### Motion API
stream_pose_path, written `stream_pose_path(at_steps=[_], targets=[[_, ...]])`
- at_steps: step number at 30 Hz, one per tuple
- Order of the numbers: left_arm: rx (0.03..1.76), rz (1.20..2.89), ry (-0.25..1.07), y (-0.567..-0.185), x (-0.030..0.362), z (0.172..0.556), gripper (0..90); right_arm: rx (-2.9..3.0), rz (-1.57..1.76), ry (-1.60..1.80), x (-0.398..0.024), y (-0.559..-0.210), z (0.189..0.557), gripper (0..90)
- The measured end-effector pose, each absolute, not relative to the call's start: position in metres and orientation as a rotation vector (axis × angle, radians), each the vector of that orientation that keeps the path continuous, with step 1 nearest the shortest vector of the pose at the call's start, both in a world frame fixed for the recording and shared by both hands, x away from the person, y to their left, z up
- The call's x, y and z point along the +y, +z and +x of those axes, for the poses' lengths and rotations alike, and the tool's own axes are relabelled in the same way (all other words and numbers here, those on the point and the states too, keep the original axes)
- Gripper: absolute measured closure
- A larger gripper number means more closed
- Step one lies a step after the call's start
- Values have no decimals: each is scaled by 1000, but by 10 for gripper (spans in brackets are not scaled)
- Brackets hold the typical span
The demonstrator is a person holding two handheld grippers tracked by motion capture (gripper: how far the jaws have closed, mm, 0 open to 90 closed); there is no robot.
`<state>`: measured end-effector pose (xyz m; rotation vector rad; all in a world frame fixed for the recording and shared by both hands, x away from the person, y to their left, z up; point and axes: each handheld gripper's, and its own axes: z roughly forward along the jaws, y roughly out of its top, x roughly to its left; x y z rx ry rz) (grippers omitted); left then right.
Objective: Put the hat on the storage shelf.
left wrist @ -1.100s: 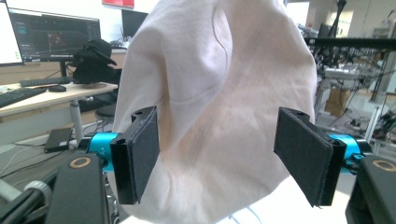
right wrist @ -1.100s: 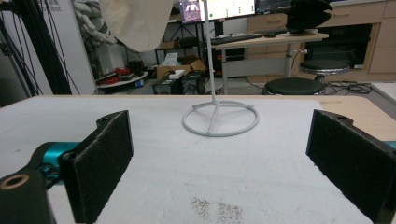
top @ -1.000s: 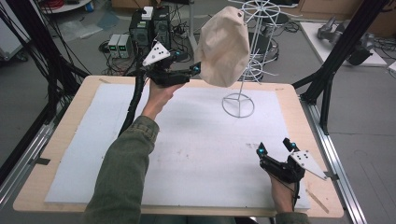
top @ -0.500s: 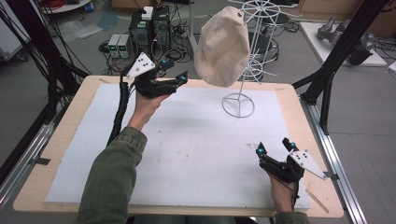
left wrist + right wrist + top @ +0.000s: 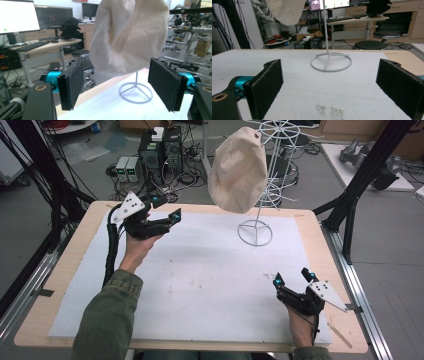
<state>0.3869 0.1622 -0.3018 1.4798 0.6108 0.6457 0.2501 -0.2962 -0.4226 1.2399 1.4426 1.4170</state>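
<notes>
Cap (image 5: 237, 170), cream cloth, hangs on the white wire rack (image 5: 265, 180) at the far side of the table (image 5: 305, 220). It sits high on the rack, well above the ring base, crown bulging toward the person's side. Hung this way it is clear of the surface and reachable from the side.

Left gripper (image 5: 165, 212) held up off the table at the far left, aimed across toward the cap. Well apart from it in the high view. In the left gripper view the fingers (image 5: 72, 82) stand wide, nothing between them, and the cap (image 5: 130, 35) fills the gap beyond them. Empty, then, with the cap framed dead ahead. Judgement: the hand is lined up on the cap's lower edge, either squaring up for a pinch or just clear of it; cannot tell which.

Right gripper (image 5: 292, 279) low at the near right corner, hand resting near the table edge. Its fingers (image 5: 265, 87) also wide, holding nothing; the right gripper view looks flat across the white sheet to the rack's ring base (image 5: 331, 62). Reads as parked, out of the left arm's way.

White sheet (image 5: 200, 285) covers most of the tabletop, with faint speckled marks mid-sheet. Nothing else lies on it.

Risk if the cap is pulled: the rack looks light and thin-stemmed; a sideways tug could tip it.
</notes>
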Motion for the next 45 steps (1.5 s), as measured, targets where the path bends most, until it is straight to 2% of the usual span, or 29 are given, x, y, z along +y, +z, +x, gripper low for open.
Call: stream_pose_path(at_steps=[45], targets=[[917, 1381, 752, -395, 284, 300, 269, 1438, 1271, 1399, -300, -426, 247, 62]])
